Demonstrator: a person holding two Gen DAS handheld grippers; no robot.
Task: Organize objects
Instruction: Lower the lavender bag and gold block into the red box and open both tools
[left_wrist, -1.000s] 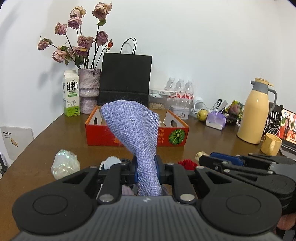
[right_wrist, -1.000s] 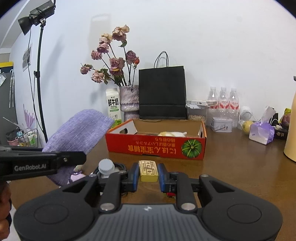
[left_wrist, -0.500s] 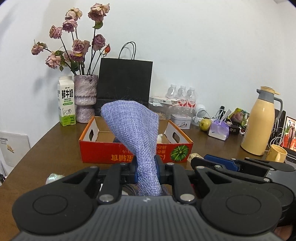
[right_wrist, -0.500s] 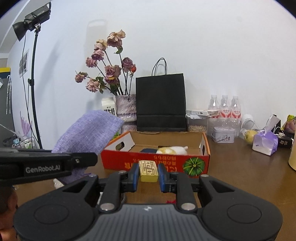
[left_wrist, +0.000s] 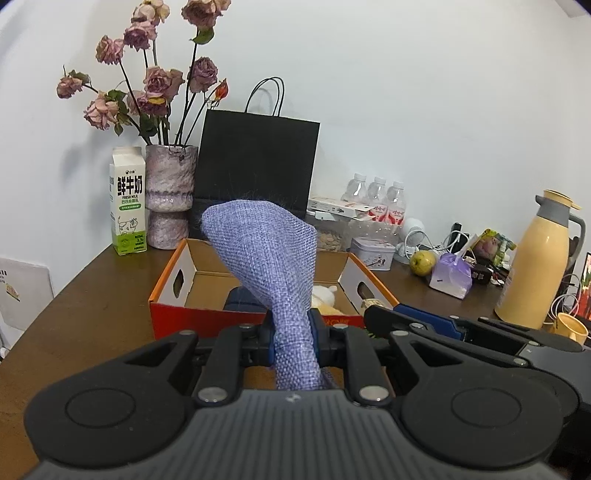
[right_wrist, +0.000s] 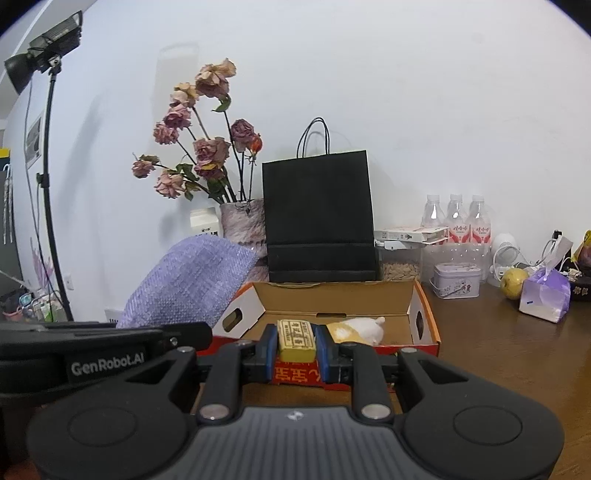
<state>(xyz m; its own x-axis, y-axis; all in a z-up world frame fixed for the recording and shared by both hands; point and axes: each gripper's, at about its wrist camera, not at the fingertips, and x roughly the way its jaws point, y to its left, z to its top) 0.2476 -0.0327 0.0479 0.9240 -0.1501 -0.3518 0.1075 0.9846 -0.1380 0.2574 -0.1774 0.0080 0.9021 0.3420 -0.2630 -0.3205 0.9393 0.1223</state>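
1. Objects for sorting are held in both grippers: a purple pouch (left_wrist: 273, 266) in the left gripper (left_wrist: 293, 341) and a small yellow block (right_wrist: 295, 339) in the right gripper (right_wrist: 295, 349).
2. The pouch is pinched at its narrow lower part between the left jaws, and its wide end rises above and ahead of them, hiding part of the box (left_wrist: 170, 291).
3. The block is clamped flat between the right jaws, with its printed top face in view.
4. The box, orange outside and open on top, stands on the worktop (left_wrist: 92, 295) just ahead of both pairs of jaws; its near wall is seen directly below the right jaws in the right view.
5. A white and yellow soft item (right_wrist: 360, 330) and a dark item (left_wrist: 240, 299) are seen lying inside, ahead of the jaws.
6. The step in hand is judged to be the carry to the box, with neither item yet let go.
7. Next, each load would need to be brought forward over the near wall, lowered toward bare cardboard beside what is already inside, and only then freed by spreading the jaws.
8. The limp pouch may be expected to flop forward on release, so a low drop would be wise.
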